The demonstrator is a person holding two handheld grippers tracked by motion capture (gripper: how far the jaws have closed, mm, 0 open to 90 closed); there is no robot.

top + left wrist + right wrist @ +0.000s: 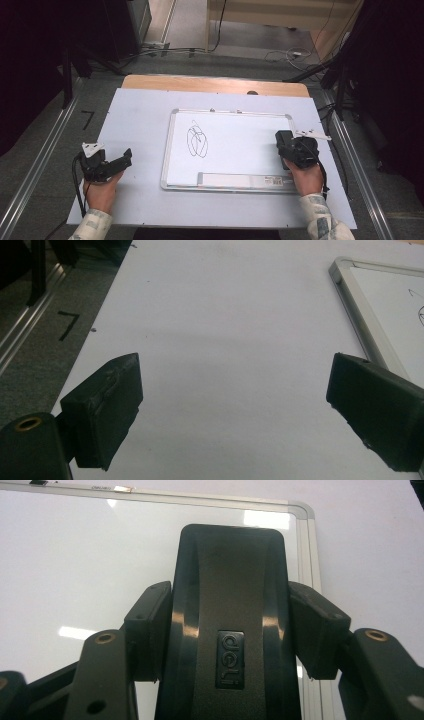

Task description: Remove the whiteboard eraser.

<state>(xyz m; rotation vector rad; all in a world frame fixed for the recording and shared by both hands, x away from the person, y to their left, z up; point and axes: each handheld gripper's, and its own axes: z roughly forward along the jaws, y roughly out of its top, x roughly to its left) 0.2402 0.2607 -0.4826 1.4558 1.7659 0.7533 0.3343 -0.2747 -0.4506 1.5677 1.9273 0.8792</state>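
A whiteboard (240,150) with a silver frame lies flat on the white-covered table, with a black scribble (197,140) on its left half. My right gripper (289,146) hovers over the board's right edge, shut on a black board eraser (283,139). In the right gripper view the eraser (230,590) stands between the two pads (150,625), which press on its sides above the whiteboard (75,555). My left gripper (123,161) rests at the table's left, apart from the board, open. Between its wide-apart fingers (107,405) nothing is held, and the whiteboard's frame (362,320) lies to the right.
A long white strip with a label (240,180) lies along the board's near edge. The table's wooden far edge (215,83) shows beyond the white cover. Metal rails (40,165) run along both sides, and cables (290,54) lie on the floor behind.
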